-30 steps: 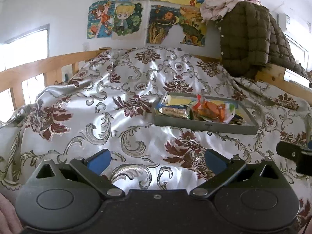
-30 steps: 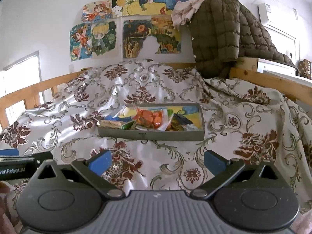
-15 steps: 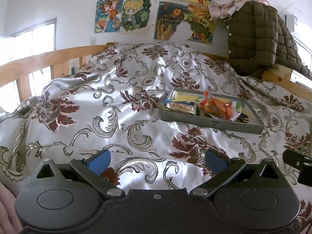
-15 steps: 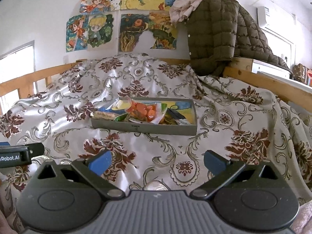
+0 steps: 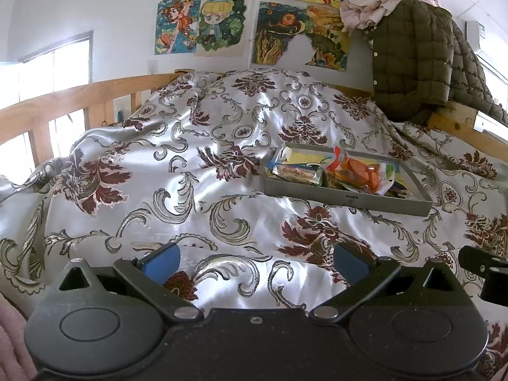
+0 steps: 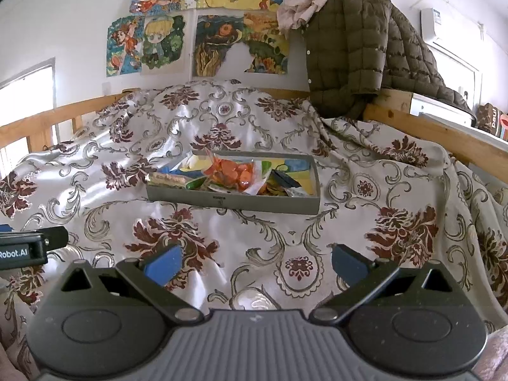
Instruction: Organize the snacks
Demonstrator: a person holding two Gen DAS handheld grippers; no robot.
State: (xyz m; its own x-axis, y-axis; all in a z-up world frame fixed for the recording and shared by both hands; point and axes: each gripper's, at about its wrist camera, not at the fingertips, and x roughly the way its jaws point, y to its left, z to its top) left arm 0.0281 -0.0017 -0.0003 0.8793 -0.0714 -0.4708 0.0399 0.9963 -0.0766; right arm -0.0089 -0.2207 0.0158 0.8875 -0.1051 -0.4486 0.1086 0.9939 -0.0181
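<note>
Left tongs (image 5: 255, 262) and right tongs (image 6: 254, 262) both spread wide, empty, hovering low over the bed cover (image 5: 190, 190). Grey tray (image 6: 233, 201) lies on the cover ahead of them, well apart, long axis running left to right. Inside: orange snack bag (image 6: 236, 173) in the middle, wrapped bar (image 6: 166, 179) at the left end. Brown jacket (image 6: 349, 50) hangs behind. Nothing stands between tongs and tray.

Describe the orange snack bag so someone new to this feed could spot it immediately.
Find the bed covered by a shiny floral bedspread; a shallow grey tray sits on it, beyond both open grippers. The orange snack bag lies near the tray's middle, a clear packet of bright orange pieces. Its neighbours differ: a long brownish wrapped bar to its left, dark wrappers to its right.
</note>
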